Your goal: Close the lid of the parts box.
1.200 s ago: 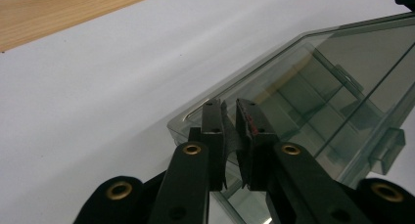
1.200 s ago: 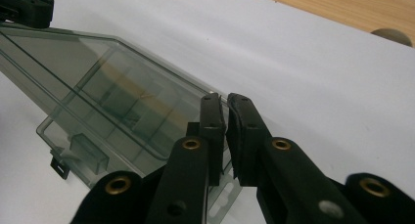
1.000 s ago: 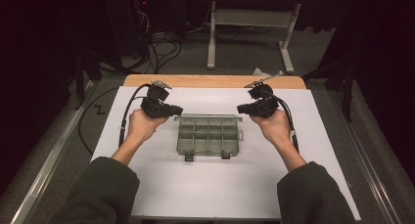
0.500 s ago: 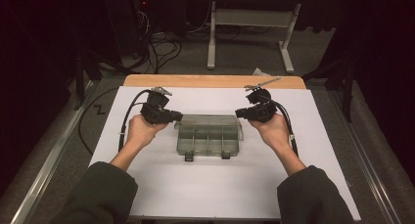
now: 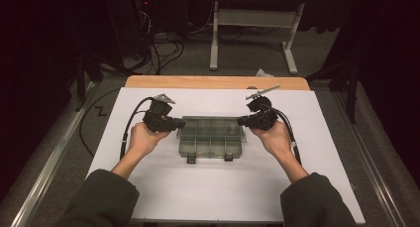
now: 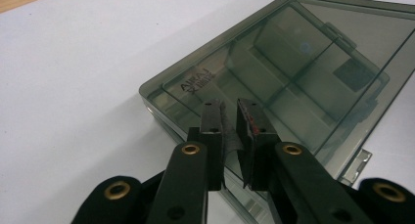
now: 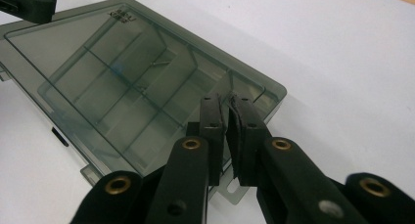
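Two grippers: left gripper (image 6: 230, 136) and right gripper (image 7: 222, 131), jaws nearly pressed together, pinching nothing.
Box: our compartment box (image 5: 212, 136) lies beneath both jaw tips.
Risk: we judge uneven pushing could skew it.

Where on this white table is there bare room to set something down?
The broad white strip of the table between the clear compartment box and the person's sleeves is free, as are both far corners. It is crowded at the box's ends, where the left hand-held gripper and right hand-held gripper sit.

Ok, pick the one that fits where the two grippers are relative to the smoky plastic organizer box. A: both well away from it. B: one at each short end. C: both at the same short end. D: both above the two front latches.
B: in the high view the left gripper is at the organizer box's left end and the right gripper at its right end.
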Demonstrator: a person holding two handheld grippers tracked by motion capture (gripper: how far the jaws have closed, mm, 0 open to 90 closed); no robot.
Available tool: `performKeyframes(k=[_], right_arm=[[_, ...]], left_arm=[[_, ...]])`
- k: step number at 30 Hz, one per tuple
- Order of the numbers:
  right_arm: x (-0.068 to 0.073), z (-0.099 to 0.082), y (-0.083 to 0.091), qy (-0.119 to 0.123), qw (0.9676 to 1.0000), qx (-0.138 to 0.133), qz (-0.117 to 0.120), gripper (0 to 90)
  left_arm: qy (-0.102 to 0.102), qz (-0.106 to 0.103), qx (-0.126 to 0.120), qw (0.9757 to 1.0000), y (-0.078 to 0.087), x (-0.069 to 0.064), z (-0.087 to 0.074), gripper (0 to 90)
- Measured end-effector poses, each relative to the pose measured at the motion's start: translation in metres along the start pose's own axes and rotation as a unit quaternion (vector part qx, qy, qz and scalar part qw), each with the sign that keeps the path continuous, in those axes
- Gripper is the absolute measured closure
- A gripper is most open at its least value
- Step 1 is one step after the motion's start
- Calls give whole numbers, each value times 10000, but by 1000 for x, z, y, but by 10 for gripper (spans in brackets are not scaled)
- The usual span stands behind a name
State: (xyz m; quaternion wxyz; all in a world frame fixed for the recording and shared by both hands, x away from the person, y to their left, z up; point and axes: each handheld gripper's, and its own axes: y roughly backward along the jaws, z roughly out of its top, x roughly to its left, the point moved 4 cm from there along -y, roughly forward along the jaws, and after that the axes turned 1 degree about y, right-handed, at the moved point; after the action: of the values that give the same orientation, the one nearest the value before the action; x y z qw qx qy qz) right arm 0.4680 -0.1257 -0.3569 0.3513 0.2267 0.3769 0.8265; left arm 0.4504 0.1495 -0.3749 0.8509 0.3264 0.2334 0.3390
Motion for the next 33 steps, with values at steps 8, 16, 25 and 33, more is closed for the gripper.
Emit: performKeyframes(k=[8, 16, 25, 33], right_arm=[[4, -5, -6, 73, 10000, 38, 0, 866], [8, -17, -13, 129, 9999, 94, 51, 866], [11, -29, -20, 251, 9996, 126, 6, 860], [13, -35, -23, 262, 9996, 129, -18, 860]], left_arm=[[-116, 65, 38, 9999, -3, -4, -9, 810], [-138, 37, 38, 9999, -6, -10, -17, 810], [-202, 8, 63, 9998, -7, -14, -29, 810], [-286, 36, 97, 9995, -10, -20, -37, 810]])
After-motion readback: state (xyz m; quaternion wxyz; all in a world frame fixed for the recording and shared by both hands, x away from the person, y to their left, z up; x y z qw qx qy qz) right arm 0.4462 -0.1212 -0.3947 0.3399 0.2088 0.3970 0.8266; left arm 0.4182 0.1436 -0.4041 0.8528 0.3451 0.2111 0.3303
